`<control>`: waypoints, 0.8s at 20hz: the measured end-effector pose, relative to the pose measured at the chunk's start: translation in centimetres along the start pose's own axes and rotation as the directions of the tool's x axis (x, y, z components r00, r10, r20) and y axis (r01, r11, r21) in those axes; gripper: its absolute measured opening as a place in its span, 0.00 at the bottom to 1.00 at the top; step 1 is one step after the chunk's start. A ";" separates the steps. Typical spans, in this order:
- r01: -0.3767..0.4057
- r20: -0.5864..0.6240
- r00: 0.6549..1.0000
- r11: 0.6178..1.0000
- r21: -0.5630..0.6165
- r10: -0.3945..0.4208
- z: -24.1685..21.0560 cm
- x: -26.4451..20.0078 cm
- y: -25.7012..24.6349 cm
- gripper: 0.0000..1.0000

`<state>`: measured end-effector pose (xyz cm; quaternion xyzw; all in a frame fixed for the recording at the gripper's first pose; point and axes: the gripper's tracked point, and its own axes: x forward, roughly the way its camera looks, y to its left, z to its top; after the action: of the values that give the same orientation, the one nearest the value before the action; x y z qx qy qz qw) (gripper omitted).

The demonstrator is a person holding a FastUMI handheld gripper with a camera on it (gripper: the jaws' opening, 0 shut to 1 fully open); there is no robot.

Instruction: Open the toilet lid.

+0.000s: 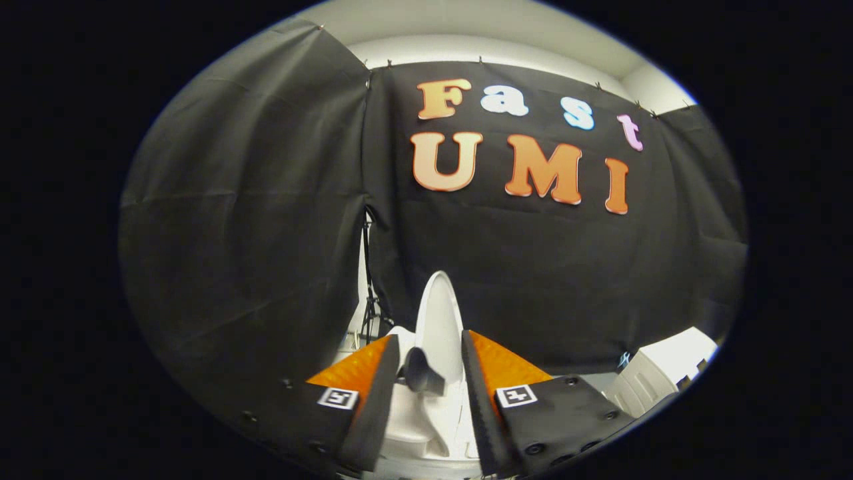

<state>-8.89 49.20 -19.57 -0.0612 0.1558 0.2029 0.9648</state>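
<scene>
The white toilet lid (440, 320) stands raised and nearly upright, seen almost edge-on, rising out of the gap between my two fingers. My gripper (430, 347) has its orange-and-black fingers (381, 380) drawn close on either side of the lid's lower part, and the right finger lies against its face. A dark shadow falls on the lid beside the left finger. Below, between the fingers, the white toilet seat and bowl (416, 427) show.
Black cloth walls close the booth ahead and to the left. A white ribbed unit (656, 380) stands low to the right of the fingers. A dark stand with cables (368, 300) sits in the wall's corner behind the toilet.
</scene>
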 end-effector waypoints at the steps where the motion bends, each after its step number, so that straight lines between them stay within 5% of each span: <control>1: -0.002 0.017 1.000 1.000 -0.001 0.002 0.9 -0.4 -0.1 0.60; 5: 0.024 0.044 0.999 0.997 0.076 -0.028 2.4 -1.7 -2.6 0.99; 16: 0.156 0.083 0.982 0.977 0.146 -0.169 6.5 -4.5 -17.2 0.98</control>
<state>-3.98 32.99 -11.06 0.0035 0.1180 0.1145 0.9864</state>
